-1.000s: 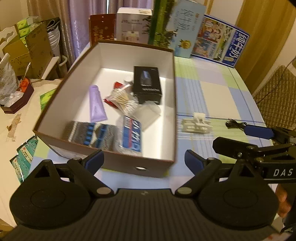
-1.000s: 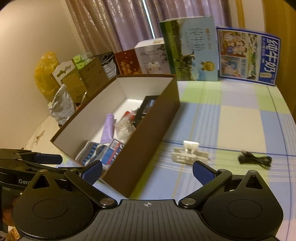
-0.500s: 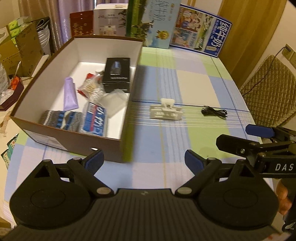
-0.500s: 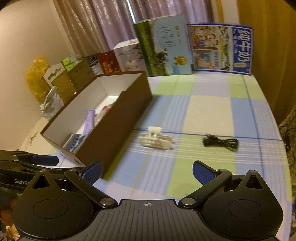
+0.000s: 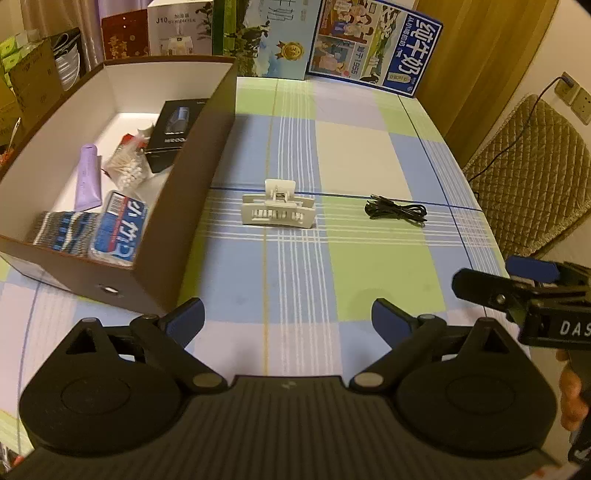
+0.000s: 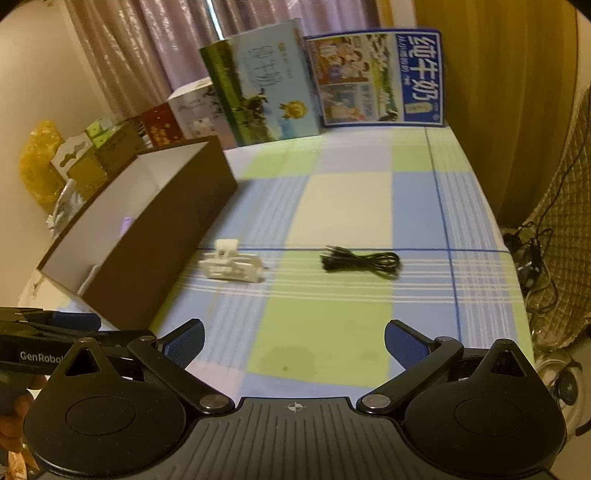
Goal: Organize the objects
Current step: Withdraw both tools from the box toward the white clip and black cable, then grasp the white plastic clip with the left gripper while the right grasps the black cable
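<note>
A brown box (image 5: 192, 206) (image 6: 166, 229) with a white inside stands at the left of the checked tablecloth. In it lie a purple tube (image 5: 88, 177), a bag of cotton swabs (image 5: 125, 170), a black carton (image 5: 175, 129), a blue packet (image 5: 120, 232) and a knitted cloth (image 5: 61, 230). On the cloth right of the box rest a white hair clip (image 5: 277, 208) (image 6: 232, 264) and a coiled black cable (image 5: 397, 212) (image 6: 360, 262). My left gripper (image 5: 288, 317) and right gripper (image 6: 293, 341) both stand open and empty, well short of the clip and cable.
Milk cartons (image 5: 373, 40), a humidifier box (image 5: 177, 27) and a red box (image 5: 125, 35) line the table's far edge. Cardboard boxes (image 5: 26, 81) sit off to the left. A quilted chair (image 5: 532, 177) stands to the right, with cables (image 6: 532, 258) on the floor.
Both views have swung right, away from over the box toward the tablecloth. The clip and cable now sit nearer the centre. Neither gripper has changed its opening.
</note>
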Motion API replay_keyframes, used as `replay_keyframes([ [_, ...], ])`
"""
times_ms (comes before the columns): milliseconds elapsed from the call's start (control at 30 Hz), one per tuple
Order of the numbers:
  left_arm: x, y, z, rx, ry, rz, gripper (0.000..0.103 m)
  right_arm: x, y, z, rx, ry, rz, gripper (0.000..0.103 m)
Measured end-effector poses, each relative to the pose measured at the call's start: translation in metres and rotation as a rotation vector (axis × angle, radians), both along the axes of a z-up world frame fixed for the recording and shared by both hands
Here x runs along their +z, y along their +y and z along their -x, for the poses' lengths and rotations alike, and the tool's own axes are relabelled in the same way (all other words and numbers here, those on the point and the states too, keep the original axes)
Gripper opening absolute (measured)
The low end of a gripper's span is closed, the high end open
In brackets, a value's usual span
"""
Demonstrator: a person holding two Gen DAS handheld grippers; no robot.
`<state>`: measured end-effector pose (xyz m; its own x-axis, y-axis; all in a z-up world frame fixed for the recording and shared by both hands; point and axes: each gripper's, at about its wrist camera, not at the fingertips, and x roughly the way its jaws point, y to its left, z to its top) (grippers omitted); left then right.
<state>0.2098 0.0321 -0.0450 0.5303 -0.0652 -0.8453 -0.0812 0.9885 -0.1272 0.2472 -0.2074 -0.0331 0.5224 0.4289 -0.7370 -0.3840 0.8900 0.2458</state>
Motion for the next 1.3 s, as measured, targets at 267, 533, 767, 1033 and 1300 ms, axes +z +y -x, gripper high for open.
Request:
replay_keyframes([
  [267,-0.021,-0.008,-0.025,0.034,-0.018,-0.01,0.095,-0.019,-0.012,-0.022,-0.003,-0.008,0.034,0.101],
  [533,-0.043,-0.016,-0.061,0.057,-0.037,-0.052,0.096,-0.04,-0.017,-0.061,0.017,-0.016,0.081,0.101],
  [767,-0.065,-0.02,-0.094,0.082,-0.039,-0.096,0.096,-0.054,-0.015,-0.094,0.06,-0.028,0.102,0.101],
  [1033,-0.089,-0.017,-0.125,0.101,-0.028,-0.152,0.097,-0.073,0.001,-0.122,0.182,-0.082,0.15,0.101],
  [1300,-0.1,-0.018,-0.141,0.063,-0.031,-0.181,0.097,-0.092,0.021,-0.141,0.32,-0.109,0.193,0.097],
])
